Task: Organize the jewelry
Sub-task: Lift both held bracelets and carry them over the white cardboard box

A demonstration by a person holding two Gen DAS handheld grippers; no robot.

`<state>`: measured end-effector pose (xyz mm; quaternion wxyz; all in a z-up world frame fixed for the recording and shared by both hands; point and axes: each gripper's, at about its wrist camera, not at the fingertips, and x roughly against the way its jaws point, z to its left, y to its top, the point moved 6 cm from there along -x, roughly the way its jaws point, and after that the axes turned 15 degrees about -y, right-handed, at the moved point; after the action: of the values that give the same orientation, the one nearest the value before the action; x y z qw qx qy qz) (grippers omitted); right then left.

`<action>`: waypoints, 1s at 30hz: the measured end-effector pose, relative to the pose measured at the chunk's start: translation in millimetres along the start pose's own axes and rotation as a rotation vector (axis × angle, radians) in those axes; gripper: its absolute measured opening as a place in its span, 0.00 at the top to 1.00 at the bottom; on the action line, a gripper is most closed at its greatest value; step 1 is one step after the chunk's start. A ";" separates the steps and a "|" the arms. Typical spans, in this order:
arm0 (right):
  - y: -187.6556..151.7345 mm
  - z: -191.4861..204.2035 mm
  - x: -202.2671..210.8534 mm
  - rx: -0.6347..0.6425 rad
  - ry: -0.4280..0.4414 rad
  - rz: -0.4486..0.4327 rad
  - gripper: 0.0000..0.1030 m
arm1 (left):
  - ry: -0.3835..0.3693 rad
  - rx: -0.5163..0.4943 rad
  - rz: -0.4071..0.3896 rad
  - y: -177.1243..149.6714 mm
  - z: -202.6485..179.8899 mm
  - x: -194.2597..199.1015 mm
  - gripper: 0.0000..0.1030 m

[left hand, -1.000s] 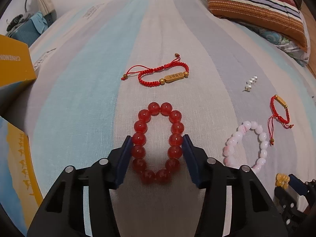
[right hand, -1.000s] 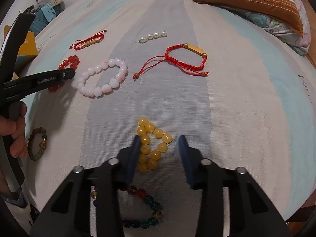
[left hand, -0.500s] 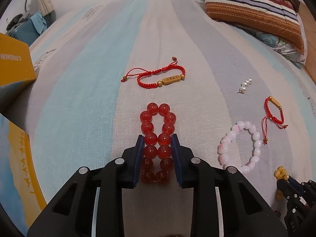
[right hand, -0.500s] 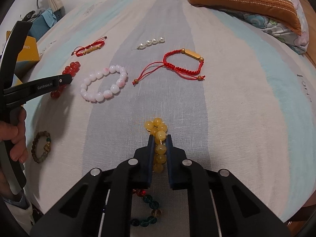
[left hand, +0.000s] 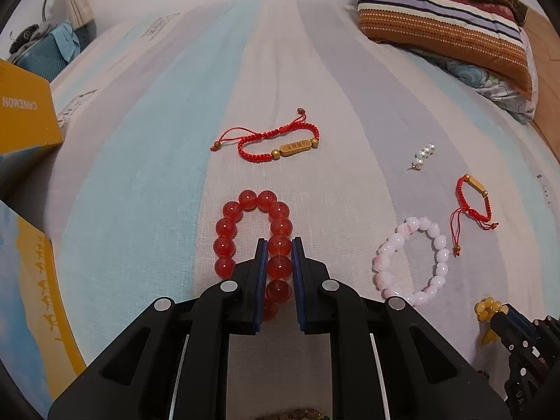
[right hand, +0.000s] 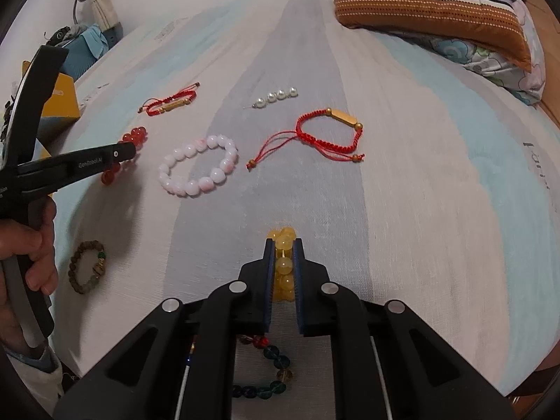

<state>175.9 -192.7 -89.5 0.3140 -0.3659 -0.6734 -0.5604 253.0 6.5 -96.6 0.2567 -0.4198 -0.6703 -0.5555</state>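
Beads of red bracelet (left hand: pixel 279 245) sit pinched inside left hand-held gripper (left hand: pixel 279 245).

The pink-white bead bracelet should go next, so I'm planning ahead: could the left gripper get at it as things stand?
Probably not yet: the left gripper is shut on the red bead bracelet. The pink-white bead bracelet lies uncovered on the bedsheet.

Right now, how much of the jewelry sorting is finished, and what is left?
Nothing looks sorted yet. In hand: the left tool pinches the red beads, the right tool the yellow beads. Left on the bed: white beads, two cord bracelets, pearls.
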 end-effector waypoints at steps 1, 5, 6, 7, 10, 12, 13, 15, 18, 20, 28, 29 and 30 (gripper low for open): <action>0.4 -0.4 0.7 -0.001 0.001 -0.002 0.91 | 0.000 -0.001 -0.006 0.5 -0.3 2.4 0.87; 1.5 -1.3 2.3 -0.007 0.003 -0.006 0.91 | -0.003 0.001 -0.024 2.2 -0.7 9.7 0.87; 1.9 -1.9 3.1 -0.008 0.004 -0.009 0.91 | -0.004 0.001 -0.028 2.7 -1.6 11.7 0.87; 2.2 -2.6 4.2 -0.012 0.005 -0.012 0.91 | -0.004 -0.001 -0.031 2.9 -1.7 13.6 0.87; 3.6 -3.9 6.6 -0.016 0.010 -0.019 0.91 | -0.009 -0.003 -0.042 4.1 -3.3 18.7 0.87; 4.5 -4.3 9.3 -0.020 0.012 -0.027 0.91 | -0.010 -0.004 -0.049 4.4 -4.2 22.2 0.87; 5.1 -4.2 10.2 -0.019 0.013 -0.029 0.91 | -0.009 -0.006 -0.051 4.5 -3.8 23.1 0.87; 6.4 -4.4 12.9 -0.022 0.015 -0.038 0.91 | -0.010 -0.006 -0.055 4.3 -3.7 25.7 0.87; 8.3 -6.3 15.6 -0.027 0.016 -0.046 0.91 | -0.012 -0.011 -0.064 4.2 -5.6 30.0 0.87; 9.7 -7.5 16.7 -0.030 0.015 -0.050 0.91 | -0.012 -0.014 -0.071 4.3 -6.8 33.7 0.87; 17.9 -11.8 23.7 -0.042 -0.004 -0.077 0.91 | -0.021 -0.025 -0.094 4.1 -14.7 46.2 0.87; 18.7 -12.2 24.6 -0.042 -0.007 -0.081 0.91 | -0.021 -0.028 -0.096 4.3 -15.5 47.4 0.87; 20.1 -12.9 25.7 -0.045 -0.011 -0.086 0.91 | -0.021 -0.030 -0.100 4.0 -16.7 49.4 0.87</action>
<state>179.3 -199.7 -55.3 0.2777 -0.3467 -0.6775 -0.5863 228.9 4.3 -50.3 0.2152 -0.3954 -0.6846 -0.5732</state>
